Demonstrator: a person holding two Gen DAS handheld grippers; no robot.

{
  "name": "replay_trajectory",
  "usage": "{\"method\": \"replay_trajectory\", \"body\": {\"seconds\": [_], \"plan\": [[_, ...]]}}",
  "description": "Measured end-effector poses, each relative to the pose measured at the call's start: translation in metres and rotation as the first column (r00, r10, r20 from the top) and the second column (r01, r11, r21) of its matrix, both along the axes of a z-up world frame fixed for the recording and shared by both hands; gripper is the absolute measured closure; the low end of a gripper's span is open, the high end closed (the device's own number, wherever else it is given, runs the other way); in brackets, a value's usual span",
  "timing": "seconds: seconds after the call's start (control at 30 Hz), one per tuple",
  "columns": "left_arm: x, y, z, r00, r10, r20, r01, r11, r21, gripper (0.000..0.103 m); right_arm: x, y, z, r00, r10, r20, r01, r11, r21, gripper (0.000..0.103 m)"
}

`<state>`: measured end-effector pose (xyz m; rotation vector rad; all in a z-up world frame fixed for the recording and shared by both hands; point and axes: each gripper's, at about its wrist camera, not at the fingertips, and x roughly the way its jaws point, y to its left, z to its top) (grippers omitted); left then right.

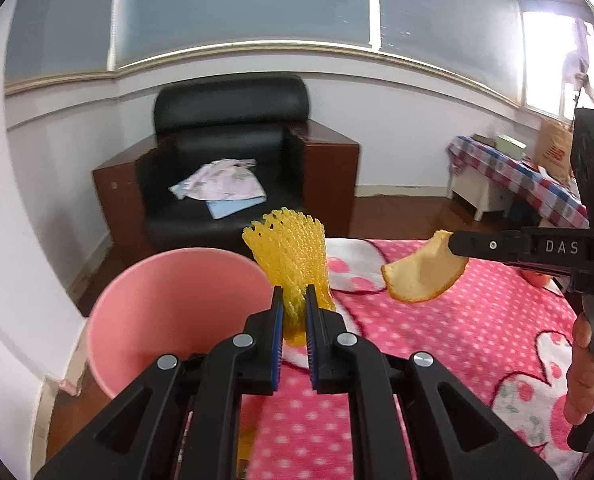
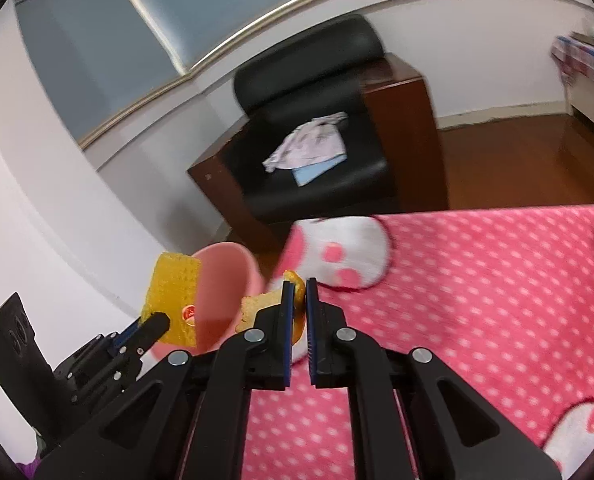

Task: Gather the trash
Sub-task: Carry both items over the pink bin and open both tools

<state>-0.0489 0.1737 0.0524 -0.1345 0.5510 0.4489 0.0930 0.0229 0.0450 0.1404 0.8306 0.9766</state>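
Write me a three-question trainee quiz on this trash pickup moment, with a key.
1. True or false: the left gripper is shut on the yellow foam net.
2. Multiple choice: what does the right gripper hold? A) a paper towel B) an orange peel C) a bottle cap
3. Fill in: the pink bin stands beside the bed with the pink polka-dot ____.

Key: 1 true. 2 B. 3 blanket.
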Motion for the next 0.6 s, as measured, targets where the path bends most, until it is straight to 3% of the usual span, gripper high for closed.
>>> {"method": "replay_trajectory", "body": {"seconds": [0.33,0.6], "plan": [[-0.027,0.047,-0.006,0.994,0.107,-0.013,-0.107,0.993,0.042,0.094,-0.018,0.081,-0.002,0.994,0.106,-0.001,-0.106,0.993,-0.046,0.097],[-0.037,0.075,-0.021,0.986,0.161,-0.041,-0.161,0.987,0.021,0.094,-0.027,0.123,-0.016,0.988,0.155,-0.019,-0.156,0.984,-0.083,0.097]]}}
